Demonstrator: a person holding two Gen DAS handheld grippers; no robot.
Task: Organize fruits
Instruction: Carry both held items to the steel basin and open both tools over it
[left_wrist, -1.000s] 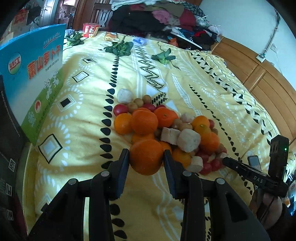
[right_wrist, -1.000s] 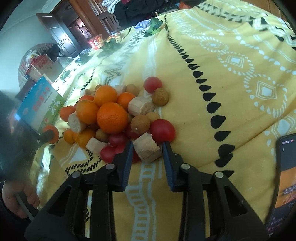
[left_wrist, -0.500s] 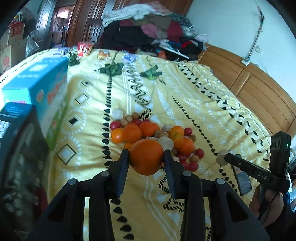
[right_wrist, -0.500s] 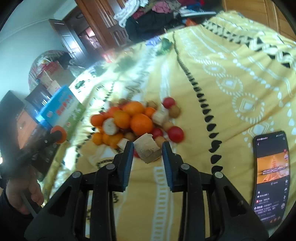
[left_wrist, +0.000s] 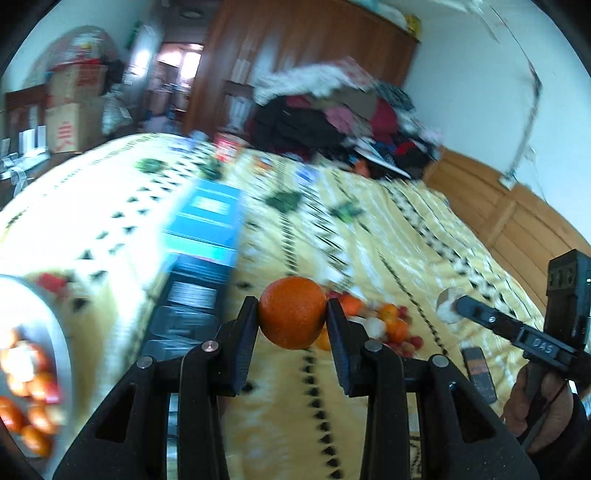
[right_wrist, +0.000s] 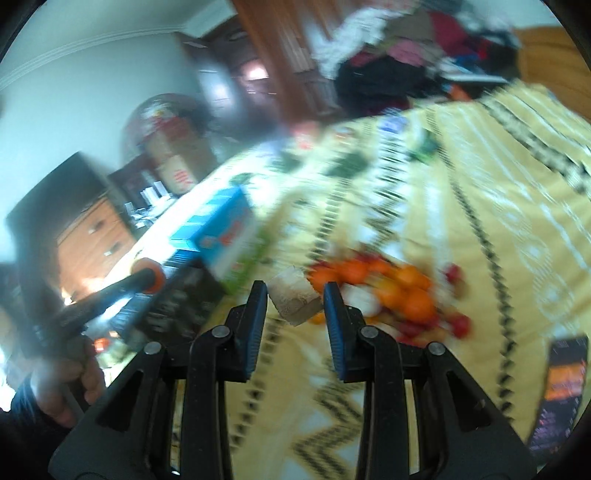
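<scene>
My left gripper (left_wrist: 291, 317) is shut on an orange (left_wrist: 291, 312), held high above the yellow bedspread. My right gripper (right_wrist: 293, 299) is shut on a pale beige chunk of fruit (right_wrist: 293, 300); from the left wrist view that chunk (left_wrist: 447, 307) shows at the tip of the right gripper's dark body. The fruit pile (right_wrist: 391, 295) of oranges, red tomatoes and pale pieces lies on the bed beyond both grippers, also seen as the pile (left_wrist: 384, 325) behind the orange. A metal bowl (left_wrist: 62, 343) with several fruits inside sits at the lower left.
A blue box (left_wrist: 210, 218) and a dark box (left_wrist: 188, 299) lie on the bed left of the pile. A phone (right_wrist: 557, 387) rests at the right. Clothes (left_wrist: 332, 118) are heaped at the headboard end. A person's hand (left_wrist: 535, 402) grips the right tool.
Both grippers rose away from the pile, each carrying its fruit, and swung left. The pile looks smaller and farther; the metal bowl has come into the left wrist view.
</scene>
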